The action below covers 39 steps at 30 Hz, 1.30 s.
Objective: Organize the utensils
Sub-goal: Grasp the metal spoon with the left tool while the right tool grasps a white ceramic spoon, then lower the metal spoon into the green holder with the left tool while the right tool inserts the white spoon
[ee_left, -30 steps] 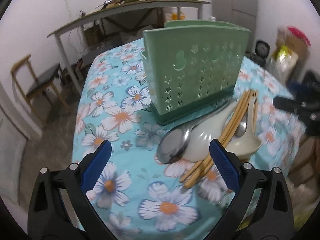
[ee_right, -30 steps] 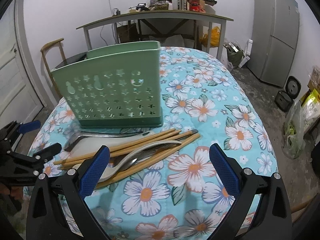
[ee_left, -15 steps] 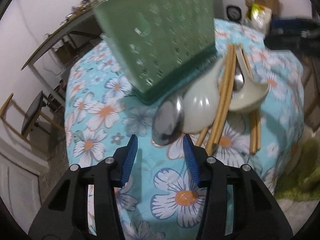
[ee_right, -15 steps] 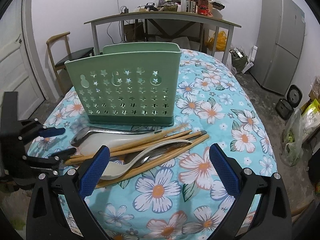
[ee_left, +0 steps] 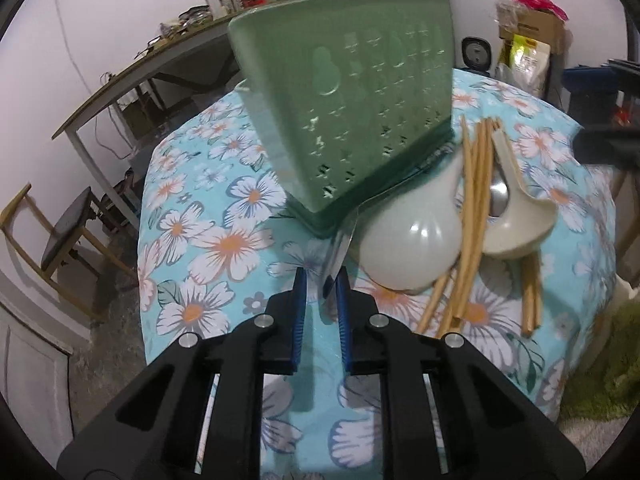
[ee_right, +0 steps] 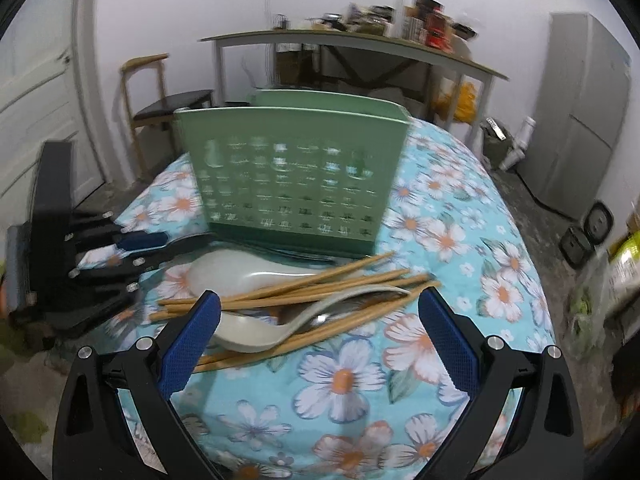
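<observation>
Gripping the metal spoon (ee_left: 339, 252) by the edge of its bowl, my left gripper (ee_left: 321, 282) has just been closing and now pinches it narrowly. My right gripper (ee_right: 320, 316) hangs wide open with nothing in it, above the chopsticks (ee_right: 304, 292). The spoon's handle runs under the green holder (ee_left: 352, 112), so I judge a careless pull could drag or tip the holder; the thin, slick rim might also slip from the pads. The left view shows the pinch itself. The right view shows what the left hides: the whole pile, with the pale ladle (ee_right: 256, 276) beneath the chopsticks on the flowered tablecloth (ee_right: 448, 240)
</observation>
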Available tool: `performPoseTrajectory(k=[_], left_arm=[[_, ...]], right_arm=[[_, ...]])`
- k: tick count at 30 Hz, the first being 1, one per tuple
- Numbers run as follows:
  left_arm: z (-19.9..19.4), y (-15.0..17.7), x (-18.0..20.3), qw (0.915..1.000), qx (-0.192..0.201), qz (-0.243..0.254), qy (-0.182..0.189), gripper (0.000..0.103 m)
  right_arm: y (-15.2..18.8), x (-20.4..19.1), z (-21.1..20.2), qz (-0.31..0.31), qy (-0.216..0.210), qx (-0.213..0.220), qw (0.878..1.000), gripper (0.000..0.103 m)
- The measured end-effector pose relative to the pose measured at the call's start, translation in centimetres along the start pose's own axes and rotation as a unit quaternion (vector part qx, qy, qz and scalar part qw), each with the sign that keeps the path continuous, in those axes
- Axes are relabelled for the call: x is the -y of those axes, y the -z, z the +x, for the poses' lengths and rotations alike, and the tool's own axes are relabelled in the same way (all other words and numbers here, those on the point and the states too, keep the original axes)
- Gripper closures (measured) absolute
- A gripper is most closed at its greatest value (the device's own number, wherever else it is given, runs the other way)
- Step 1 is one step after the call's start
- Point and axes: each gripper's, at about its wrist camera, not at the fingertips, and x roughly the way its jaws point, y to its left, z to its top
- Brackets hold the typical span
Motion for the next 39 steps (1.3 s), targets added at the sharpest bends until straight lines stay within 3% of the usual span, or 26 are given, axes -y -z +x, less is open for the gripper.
performPoseTrajectory(k=[7, 9, 15, 17, 19, 20, 28, 34, 39], left_arm=[[0.8, -0.3, -1.3, 0.9983, 0.016, -0.054, 0.012, 0.09], [0.8, -0.3, -1.8, 0.9971, 0.024, -0.07, 0.017, 0.095], [0.1, -0.3, -2.1, 0.9942, 0.04, -0.093, 0.035, 0.098], [-0.2, -0.3, -2.2, 0.9937, 0.046, -0.095, 0.037, 0.1], [-0.8, -0.3, -2.2, 0.9931, 0.053, -0.098, 0.037, 0.102], [-1.2, -0.4, -2.2, 0.9928, 0.055, -0.099, 0.039, 0.102], [-4.5, -1.6, -1.3, 0.9924, 0.081, -0.085, 0.038, 0.102], [-8.2, -3.4, -1.1, 0.9903, 0.107, -0.082, 0.034, 0.102], [-11.6, -5.1, -0.8, 0.9875, 0.132, -0.077, 0.038, 0.102]], right_arm=[[0.7, -3.9, 1.0, -0.077, -0.036, -0.018, 0.996, 0.027], [0.9, -4.6, 1.6, -0.091, -0.04, -0.03, 0.995, 0.033], [1.9, -6.4, 3.8, -0.142, -0.019, -0.079, 0.987, 0.064], [2.2, -6.7, 4.0, -0.156, -0.011, -0.084, 0.984, 0.067], [2.3, -7.1, 3.8, -0.166, -0.009, -0.085, 0.982, 0.089], [2.3, -7.2, 3.8, -0.169, -0.005, -0.088, 0.982, 0.095], [1.4, -6.0, 1.4, -0.135, -0.026, -0.061, 0.989, 0.098], [-0.3, -2.3, -1.4, -0.054, -0.061, -0.03, 0.996, 0.099], [-1.4, 1.5, -3.6, 0.022, -0.098, 0.001, 0.995, 0.099]])
